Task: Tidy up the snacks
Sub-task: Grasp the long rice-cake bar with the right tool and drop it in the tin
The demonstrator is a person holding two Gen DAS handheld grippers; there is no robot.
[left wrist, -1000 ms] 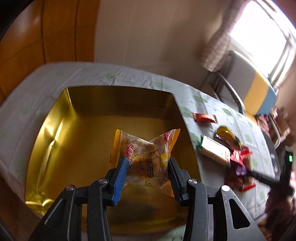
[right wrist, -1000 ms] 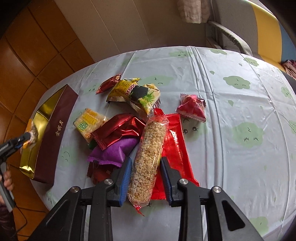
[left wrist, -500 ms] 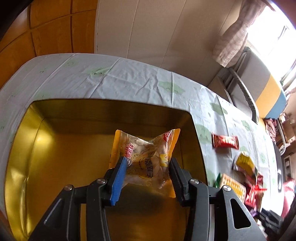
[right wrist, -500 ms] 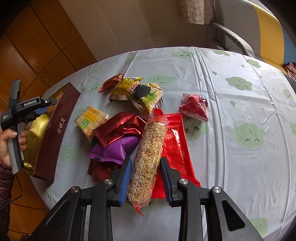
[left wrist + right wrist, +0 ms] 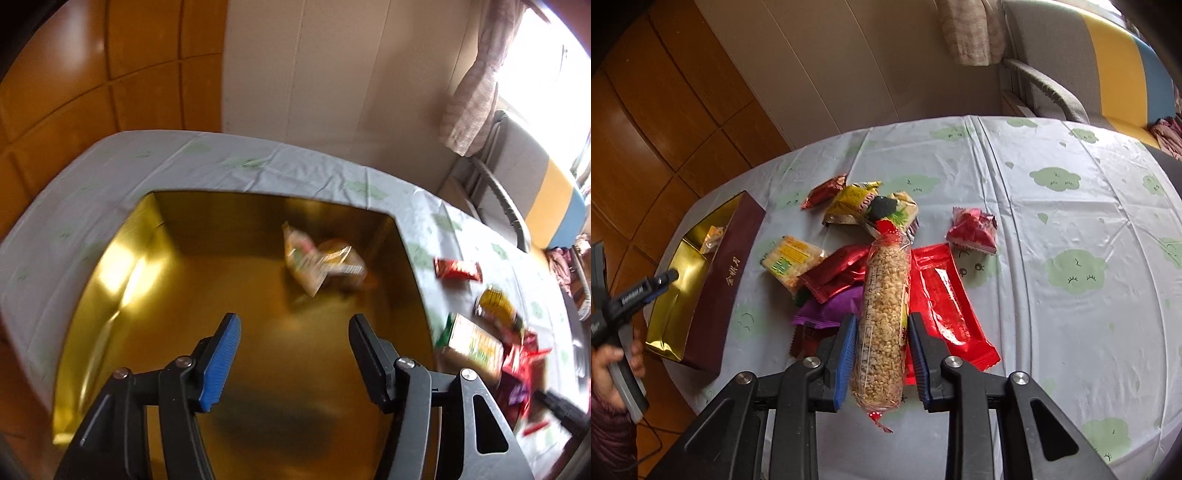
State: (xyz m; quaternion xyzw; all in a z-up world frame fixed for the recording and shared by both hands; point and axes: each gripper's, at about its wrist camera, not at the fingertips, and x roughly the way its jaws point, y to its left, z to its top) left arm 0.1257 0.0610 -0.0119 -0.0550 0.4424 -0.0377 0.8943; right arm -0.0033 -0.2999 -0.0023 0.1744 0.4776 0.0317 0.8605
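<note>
A yellow-orange snack packet (image 5: 317, 262) lies loose at the far right of the gold-lined box (image 5: 122, 280), also seen as the snack packet (image 5: 713, 236) inside the maroon-sided box (image 5: 727, 280). My left gripper (image 5: 293, 332) hovers over the box floor, its jaws opening with nothing between them. My right gripper (image 5: 882, 343) is closing on a long clear packet of puffed grain (image 5: 884, 295), its blue pads against the packet's sides. That packet lies on the snack pile on the table.
The pile holds a flat red wrapper (image 5: 942, 302), a purple packet (image 5: 831, 306), a cracker pack (image 5: 790, 258) and a yellow bag (image 5: 857, 203). A small red packet (image 5: 973, 230) lies apart. A person's hand (image 5: 613, 362) holds the left gripper. A chair (image 5: 1108, 55) stands behind the table.
The left gripper let go of the yellow-orange packet, which now lies in the box, and its jaws spread wide. The right gripper's jaws drew in slightly on the puffed-grain packet.
</note>
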